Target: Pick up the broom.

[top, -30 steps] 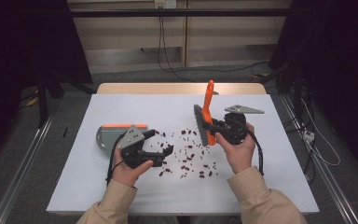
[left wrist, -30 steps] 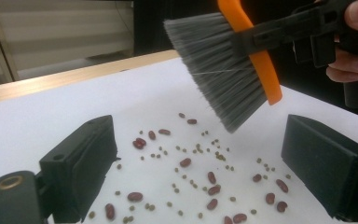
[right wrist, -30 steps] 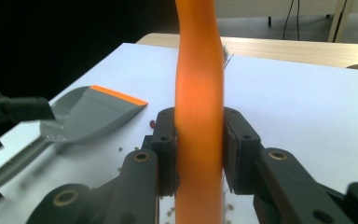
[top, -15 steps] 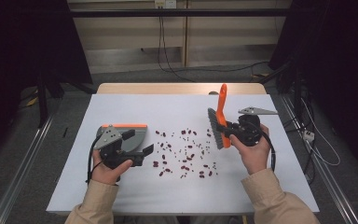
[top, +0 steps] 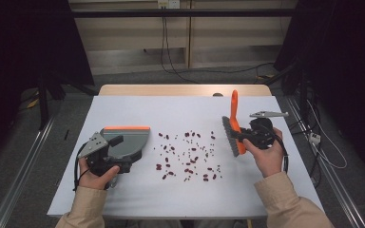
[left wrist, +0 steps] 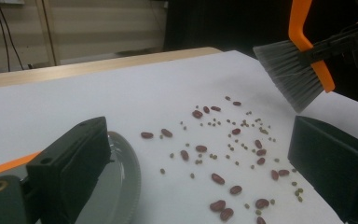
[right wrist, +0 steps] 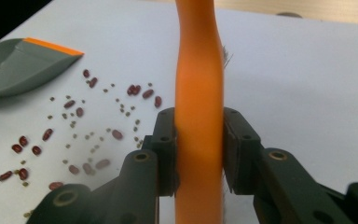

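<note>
Red beans and small green ones (top: 186,156) lie scattered across the middle of the white table cover (top: 171,199). A grey dustpan (top: 128,140) with an orange edge lies flat to their left. My left gripper (top: 119,160) rests at the dustpan's near-left side. Its jaws stand wide apart, open (left wrist: 200,140), with the dustpan rim (left wrist: 126,177) under the left jaw. My right gripper (top: 247,137) is shut on the orange handle (right wrist: 199,93) of a brush (top: 234,114). It holds the brush upright to the right of the beans, its grey bristles (left wrist: 289,70) above the table.
The wooden table edge (top: 185,90) runs along the back of the cover. Metal rails (top: 24,166) flank the table on both sides. Cables (top: 171,57) lie on the floor behind. Dark curtains hang at left and right.
My right gripper has carried the brush rightward, away from the beans. My left gripper has shifted left and nearer, onto the dustpan's near-left side. The dustpan has stayed put.
</note>
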